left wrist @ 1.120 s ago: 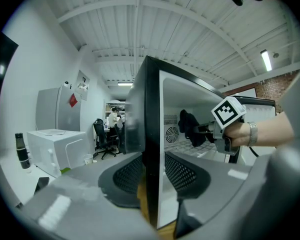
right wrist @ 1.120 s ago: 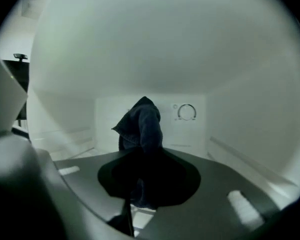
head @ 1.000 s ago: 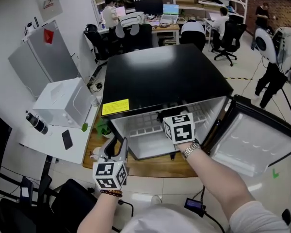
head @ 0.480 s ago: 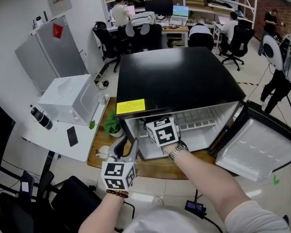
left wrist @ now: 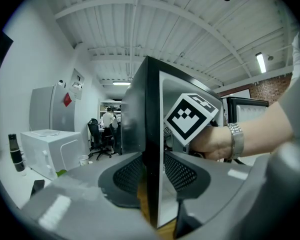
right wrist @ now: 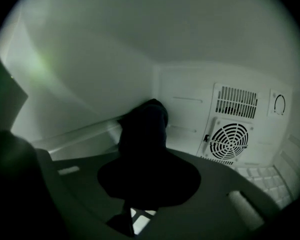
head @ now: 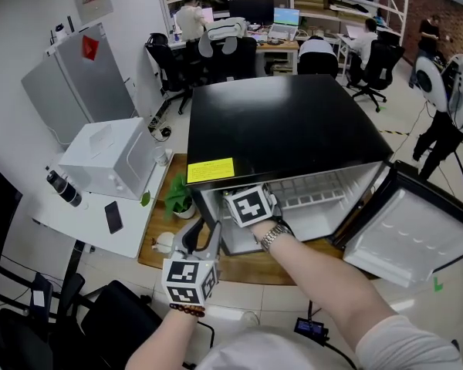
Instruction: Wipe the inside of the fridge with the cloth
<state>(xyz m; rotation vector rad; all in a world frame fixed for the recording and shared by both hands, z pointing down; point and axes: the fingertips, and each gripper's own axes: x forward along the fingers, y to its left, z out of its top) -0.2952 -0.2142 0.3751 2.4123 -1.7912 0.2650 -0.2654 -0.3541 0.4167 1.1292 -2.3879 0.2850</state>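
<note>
The small black fridge (head: 278,129) stands with its door (head: 405,233) swung open to the right. My right gripper (right wrist: 142,176) is inside the white compartment, shut on a dark cloth (right wrist: 144,126) that bunches out past the jaws against the left inner wall (right wrist: 80,84). In the head view only its marker cube (head: 251,204) and the wrist show at the fridge's mouth. My left gripper (left wrist: 152,169) sits at the fridge's lower left front corner, jaws closed on the edge of the left wall (left wrist: 151,134).
A round fan grille (right wrist: 232,140) and vents sit in the fridge's back wall. Left of the fridge are a white box (head: 112,159), a phone (head: 113,216) and a dark bottle (head: 62,187) on a white table. Seated people and desks lie beyond; a person (head: 447,106) stands at right.
My right gripper has moved left and lower across the fridge's opening with the cloth. The left gripper has kept its hold and place.
</note>
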